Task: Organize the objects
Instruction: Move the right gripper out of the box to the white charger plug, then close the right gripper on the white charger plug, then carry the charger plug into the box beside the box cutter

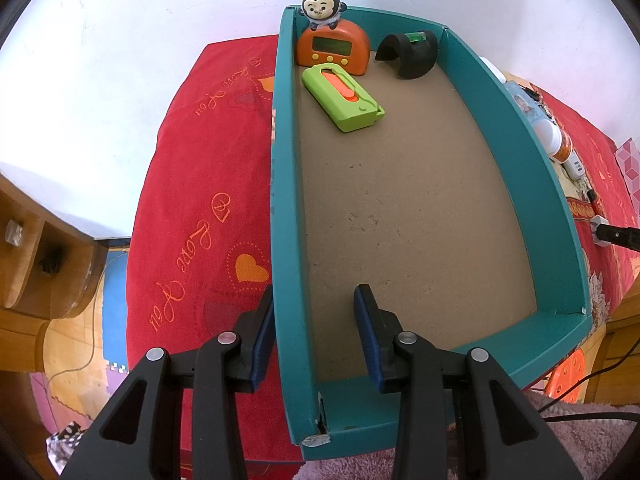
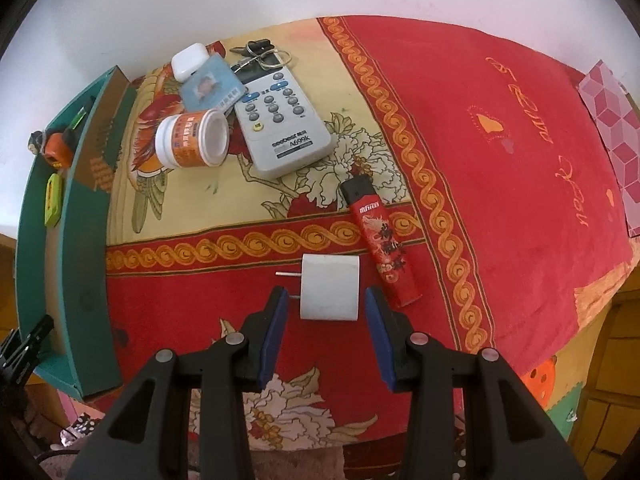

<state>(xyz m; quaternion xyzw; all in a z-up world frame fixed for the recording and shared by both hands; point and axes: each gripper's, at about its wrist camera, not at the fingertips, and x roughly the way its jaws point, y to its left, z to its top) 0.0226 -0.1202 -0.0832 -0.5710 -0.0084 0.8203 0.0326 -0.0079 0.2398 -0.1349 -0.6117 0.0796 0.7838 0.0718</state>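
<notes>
White cylindrical plug adapter lies on the red patterned cloth between the spread pads of the right gripper — untouched. Left gripper pinches the teal cardboard box wall.

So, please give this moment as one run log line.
left gripper: shut, at teal box wall | right gripper: open around white charger | stage: pre-grasp

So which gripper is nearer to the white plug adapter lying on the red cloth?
Right. The right gripper brackets the white plug adapter, with no contact visible. The left gripper straddles the teal box wall, away from it.
</notes>
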